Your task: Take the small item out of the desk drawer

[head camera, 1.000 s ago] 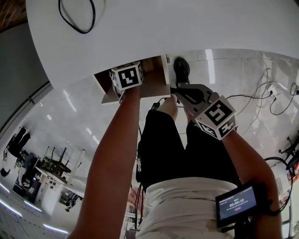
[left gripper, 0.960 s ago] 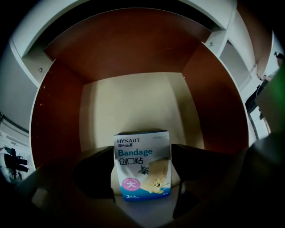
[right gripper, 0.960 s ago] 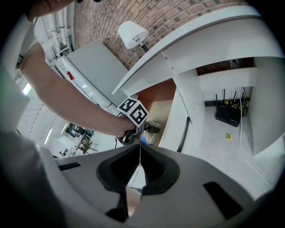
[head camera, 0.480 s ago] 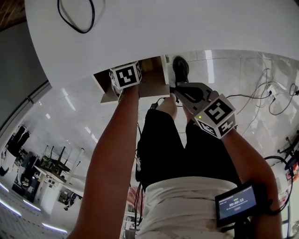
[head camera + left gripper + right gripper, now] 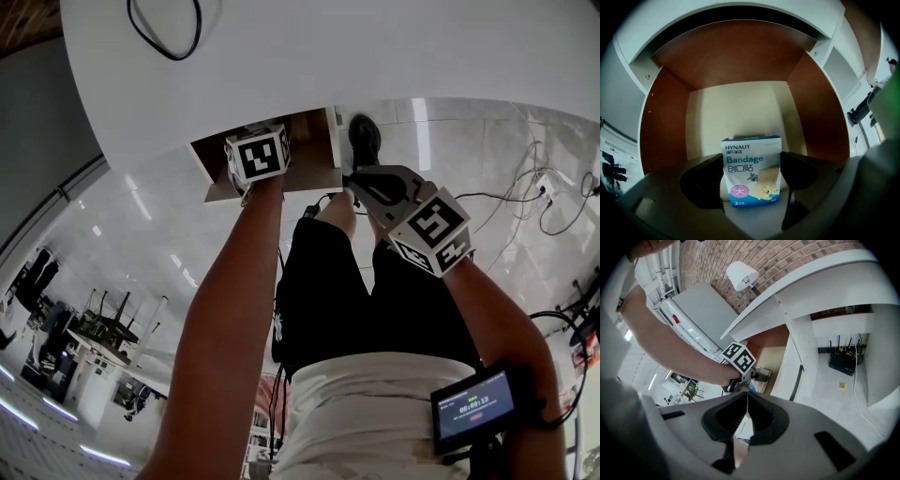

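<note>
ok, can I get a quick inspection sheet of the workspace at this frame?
Surface: white desk top, bare apart from one cable; the drawer under it is open.
Job's things: bandage box, upright, inside the drawer.
Clutter: nothing seen.
Grippers: left claw shut on the bandage box; right claw shut, empty, by the drawer's right front corner.
Cables: black cable loop on the desk top; loose cables on the floor at right.
Surroundings: tiled floor, brick wall, lamp.
</note>
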`<act>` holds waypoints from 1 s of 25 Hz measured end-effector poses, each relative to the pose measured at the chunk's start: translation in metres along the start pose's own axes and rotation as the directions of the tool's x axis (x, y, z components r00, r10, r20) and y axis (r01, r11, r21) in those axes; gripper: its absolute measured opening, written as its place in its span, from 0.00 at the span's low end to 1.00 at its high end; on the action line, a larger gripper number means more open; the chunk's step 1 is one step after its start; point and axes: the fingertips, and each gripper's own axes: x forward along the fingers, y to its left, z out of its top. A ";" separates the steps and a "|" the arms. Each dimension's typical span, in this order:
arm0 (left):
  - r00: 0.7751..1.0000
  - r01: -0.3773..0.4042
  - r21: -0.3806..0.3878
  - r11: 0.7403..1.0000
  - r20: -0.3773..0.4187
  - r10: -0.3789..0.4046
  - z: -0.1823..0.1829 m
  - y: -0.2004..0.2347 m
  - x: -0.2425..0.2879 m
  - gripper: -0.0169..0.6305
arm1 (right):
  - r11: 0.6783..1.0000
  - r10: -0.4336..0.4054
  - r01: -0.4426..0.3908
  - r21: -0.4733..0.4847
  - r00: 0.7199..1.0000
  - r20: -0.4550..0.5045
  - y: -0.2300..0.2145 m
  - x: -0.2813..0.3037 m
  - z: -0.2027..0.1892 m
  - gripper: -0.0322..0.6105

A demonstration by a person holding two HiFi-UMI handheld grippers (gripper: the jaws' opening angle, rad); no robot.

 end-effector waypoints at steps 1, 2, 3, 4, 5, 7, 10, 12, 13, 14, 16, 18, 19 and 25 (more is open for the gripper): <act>1.000 0.002 0.006 1.000 0.003 -0.002 0.000 -0.002 -0.001 0.61 | 1.000 0.001 -0.001 -0.001 1.000 0.000 0.001 0.000 -0.001 0.06; 1.000 0.004 0.011 1.000 0.005 -0.004 0.000 -0.003 -0.002 0.61 | 1.000 0.002 -0.002 -0.002 1.000 0.001 0.002 -0.001 -0.001 0.06; 1.000 0.005 0.015 1.000 0.008 -0.005 0.000 -0.004 -0.004 0.61 | 1.000 0.002 -0.002 -0.003 1.000 0.001 0.003 0.000 -0.001 0.06; 1.000 0.005 0.019 1.000 0.011 -0.006 0.000 -0.005 -0.005 0.61 | 1.000 0.003 -0.003 -0.004 1.000 0.001 0.003 0.000 -0.001 0.06; 1.000 0.006 0.023 1.000 0.014 -0.006 0.000 -0.005 -0.006 0.61 | 1.000 0.005 -0.005 -0.006 1.000 0.001 0.004 0.000 -0.001 0.06; 1.000 0.008 0.030 1.000 0.020 -0.009 0.000 -0.006 -0.010 0.61 | 1.000 0.008 -0.008 -0.009 1.000 -0.001 0.007 0.001 -0.002 0.06; 0.999 0.015 0.033 0.999 0.037 -0.016 0.001 -0.010 -0.017 0.61 | 1.000 0.009 -0.009 -0.016 1.000 0.000 0.011 0.000 -0.001 0.06; 0.999 0.017 0.027 0.999 0.050 -0.019 0.002 -0.012 -0.022 0.61 | 1.000 0.011 -0.011 -0.023 1.000 -0.002 0.013 -0.001 -0.001 0.06; 0.998 0.018 0.023 1.000 0.055 -0.020 0.002 -0.013 -0.024 0.61 | 1.000 0.014 -0.014 -0.025 1.000 -0.004 0.014 -0.001 -0.002 0.06; 0.998 0.020 0.019 1.000 0.059 -0.021 0.002 -0.013 -0.025 0.61 | 1.000 0.016 -0.016 -0.027 1.000 -0.006 0.015 -0.001 -0.002 0.06; 0.997 0.027 0.016 1.000 0.074 -0.028 0.002 -0.013 -0.029 0.61 | 0.999 0.019 -0.019 -0.032 1.000 -0.010 0.019 0.001 -0.003 0.06; 0.995 0.029 0.014 0.999 0.095 -0.031 0.004 -0.012 -0.034 0.61 | 0.999 0.020 -0.021 -0.042 1.000 -0.012 0.023 0.002 -0.004 0.06; 0.994 0.028 0.010 1.000 0.106 -0.029 0.004 -0.011 -0.036 0.61 | 0.999 0.021 -0.022 -0.046 1.000 -0.014 0.025 0.003 -0.005 0.06; 0.985 0.033 0.013 0.999 0.171 -0.035 0.009 -0.010 -0.055 0.61 | 0.999 0.025 -0.025 -0.041 1.000 -0.019 0.036 0.005 -0.012 0.06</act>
